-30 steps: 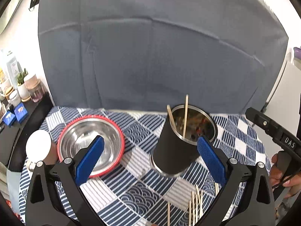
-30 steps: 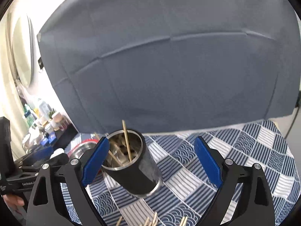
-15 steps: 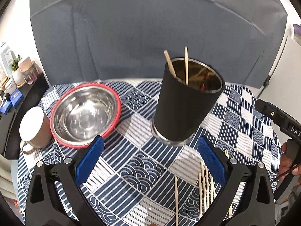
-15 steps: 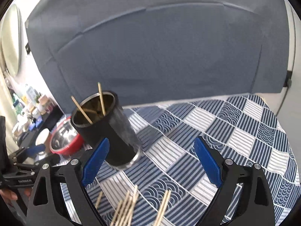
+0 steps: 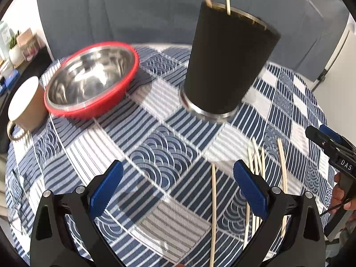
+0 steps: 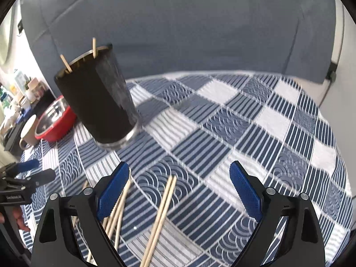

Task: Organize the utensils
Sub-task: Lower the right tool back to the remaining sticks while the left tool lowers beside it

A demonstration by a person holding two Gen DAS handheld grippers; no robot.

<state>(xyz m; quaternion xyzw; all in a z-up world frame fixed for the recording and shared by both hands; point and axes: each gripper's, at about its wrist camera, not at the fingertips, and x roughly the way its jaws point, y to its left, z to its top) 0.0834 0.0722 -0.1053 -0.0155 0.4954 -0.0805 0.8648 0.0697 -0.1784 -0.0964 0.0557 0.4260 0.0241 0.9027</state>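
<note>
A black utensil cup (image 5: 229, 64) with a steel rim stands upright on the patterned tablecloth and holds two wooden chopsticks (image 5: 227, 3); it also shows in the right wrist view (image 6: 98, 98). Several loose wooden chopsticks (image 5: 255, 162) lie on the cloth in front of the cup, and show in the right wrist view (image 6: 163, 211). My left gripper (image 5: 175, 189) is open and empty, low over the cloth, with one chopstick (image 5: 213, 209) between its fingers. My right gripper (image 6: 179, 193) is open and empty over a pair of chopsticks.
A steel bowl with a red rim (image 5: 93, 75) and a tan mug (image 5: 26, 104) stand left of the cup. A dark grey sofa back (image 6: 189, 22) rises behind the round table. A shelf with jars (image 5: 15, 44) stands far left.
Both grippers have dropped down toward the tablecloth and the loose chopsticks. The cup now stands higher in both views. Both grippers stayed open.
</note>
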